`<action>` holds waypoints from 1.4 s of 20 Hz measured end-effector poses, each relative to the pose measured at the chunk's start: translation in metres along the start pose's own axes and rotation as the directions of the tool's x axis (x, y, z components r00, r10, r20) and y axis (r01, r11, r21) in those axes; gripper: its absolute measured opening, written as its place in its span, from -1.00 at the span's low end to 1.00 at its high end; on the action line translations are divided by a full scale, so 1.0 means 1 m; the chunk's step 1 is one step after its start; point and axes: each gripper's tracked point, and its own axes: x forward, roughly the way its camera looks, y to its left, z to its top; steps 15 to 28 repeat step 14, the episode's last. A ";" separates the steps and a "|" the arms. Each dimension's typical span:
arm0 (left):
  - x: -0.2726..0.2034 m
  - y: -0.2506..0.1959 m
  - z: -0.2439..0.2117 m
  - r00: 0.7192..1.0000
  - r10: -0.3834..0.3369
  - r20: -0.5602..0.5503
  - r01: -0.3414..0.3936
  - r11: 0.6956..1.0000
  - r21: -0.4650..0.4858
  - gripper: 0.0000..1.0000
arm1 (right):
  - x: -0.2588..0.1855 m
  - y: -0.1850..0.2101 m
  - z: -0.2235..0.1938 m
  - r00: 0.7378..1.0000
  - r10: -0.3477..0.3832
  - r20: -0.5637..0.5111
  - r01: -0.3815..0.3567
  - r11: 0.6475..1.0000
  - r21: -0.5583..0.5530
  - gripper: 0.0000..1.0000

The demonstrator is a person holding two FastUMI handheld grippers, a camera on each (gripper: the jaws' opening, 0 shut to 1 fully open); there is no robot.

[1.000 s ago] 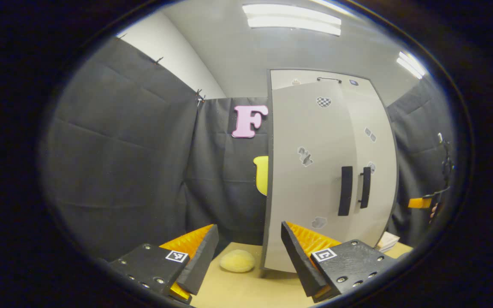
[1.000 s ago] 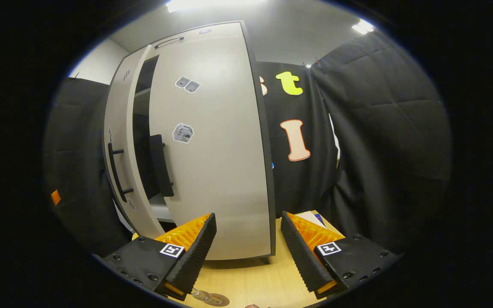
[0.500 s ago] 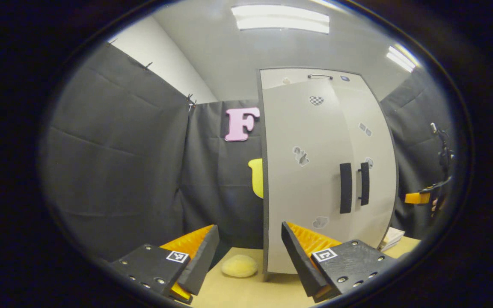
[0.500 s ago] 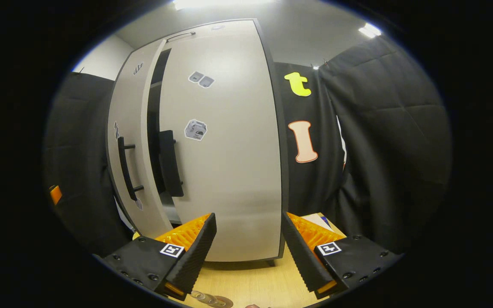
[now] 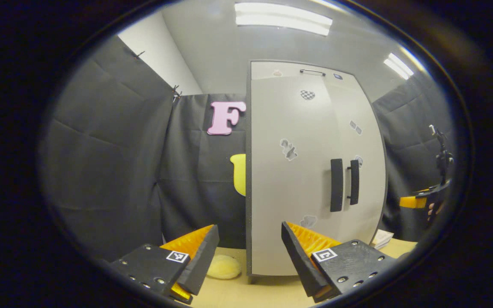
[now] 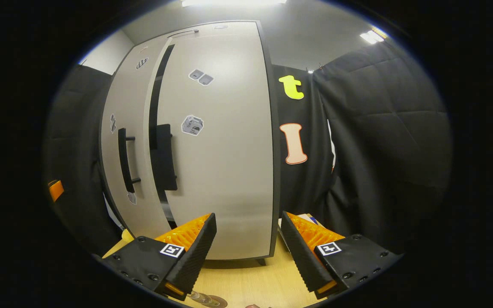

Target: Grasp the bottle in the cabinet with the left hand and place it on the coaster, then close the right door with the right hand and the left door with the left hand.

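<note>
bottle [image 6: 201,298] stands on its coaster [image 6: 216,301] on the table [image 6: 246,282] before the cabinet [image 6: 225,145], whose doors sit slightly ajar. left tongs [image 5: 250,252] and right tongs [image 6: 248,248] both released, empty.

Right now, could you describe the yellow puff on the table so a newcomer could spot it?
Start at the tall grey cabinet on the wooden table. At its lower left corner, against the booth's wall, lies the yellow puff, the single soft, rounded thing there.
</note>
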 end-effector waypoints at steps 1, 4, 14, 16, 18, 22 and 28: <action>0.001 -0.003 -0.001 1.000 -0.011 0.002 0.011 1.000 -0.011 0.90 | -0.003 -0.005 -0.002 1.000 -0.012 -0.002 0.012 1.000 -0.008 0.94; 0.008 -0.013 -0.008 0.999 -0.037 -0.005 0.037 0.998 -0.055 0.77 | -0.011 -0.018 -0.007 0.999 -0.043 -0.016 0.043 0.999 -0.024 0.94; 0.021 -0.038 -0.010 0.996 -0.092 0.002 0.092 0.991 -0.096 0.77 | -0.012 -0.031 0.007 0.998 -0.030 -0.056 0.027 0.998 -0.054 0.94; 0.021 -0.038 -0.010 0.996 -0.092 0.002 0.092 0.991 -0.096 0.77 | -0.012 -0.031 0.007 0.998 -0.030 -0.056 0.027 0.998 -0.054 0.94; 0.021 -0.038 -0.010 0.996 -0.092 0.002 0.092 0.991 -0.096 0.77 | -0.012 -0.031 0.007 0.998 -0.030 -0.056 0.027 0.998 -0.054 0.94; 0.021 -0.038 -0.010 0.996 -0.092 0.002 0.092 0.991 -0.096 0.77 | -0.012 -0.031 0.007 0.998 -0.030 -0.056 0.027 0.998 -0.054 0.94; 0.021 -0.038 -0.010 0.996 -0.092 0.002 0.092 0.991 -0.096 0.77 | -0.012 -0.031 0.007 0.998 -0.030 -0.056 0.027 0.998 -0.054 0.94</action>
